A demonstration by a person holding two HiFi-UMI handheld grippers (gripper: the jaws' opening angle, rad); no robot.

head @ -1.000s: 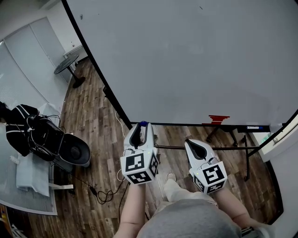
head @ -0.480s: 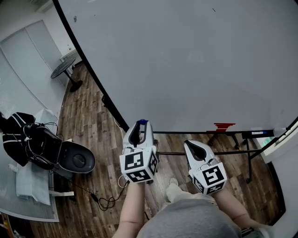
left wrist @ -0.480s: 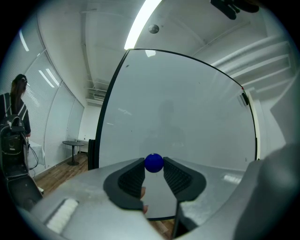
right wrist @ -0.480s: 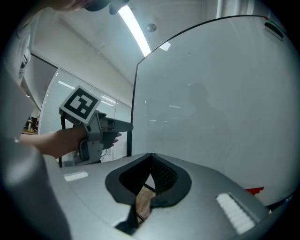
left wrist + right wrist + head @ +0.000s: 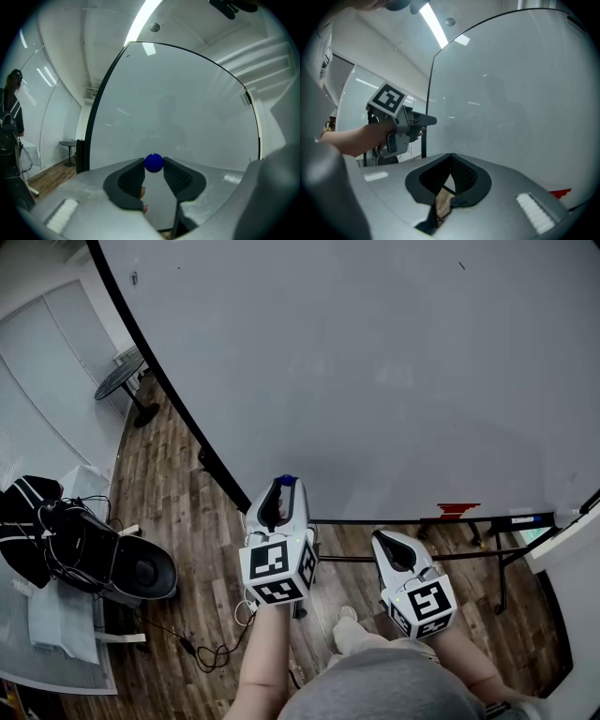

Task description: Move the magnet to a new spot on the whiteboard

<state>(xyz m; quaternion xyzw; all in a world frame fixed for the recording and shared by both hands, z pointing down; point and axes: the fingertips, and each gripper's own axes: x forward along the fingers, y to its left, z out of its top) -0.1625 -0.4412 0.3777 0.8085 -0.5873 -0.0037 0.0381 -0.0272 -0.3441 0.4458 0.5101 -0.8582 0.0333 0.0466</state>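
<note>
A small blue ball magnet [image 5: 153, 162] sits pinched between the tips of my left gripper [image 5: 153, 165], just in front of the big whiteboard [image 5: 178, 108]. In the head view the left gripper [image 5: 284, 486] points at the whiteboard [image 5: 375, 362] near its lower edge, with the magnet [image 5: 287, 480] at its tip. My right gripper [image 5: 385, 539] hangs lower and to the right, off the board. Its jaws [image 5: 451, 157] meet at the tips with nothing between them. The right gripper view shows the left gripper [image 5: 401, 123] from the side, held by a hand.
A red object [image 5: 457, 511] and a blue marker [image 5: 525, 518] lie on the board's tray. The board's stand legs [image 5: 469, 540] cross the wooden floor. A round side table [image 5: 117, 381], a chair with dark bags [image 5: 94, 549] and floor cables [image 5: 202, 638] are at left. A person [image 5: 9, 108] stands far left.
The head view has tilted upward, so the board's tray sits lower in frame. The left gripper has risen a little with the magnet still in it. The right gripper has hardly moved.
</note>
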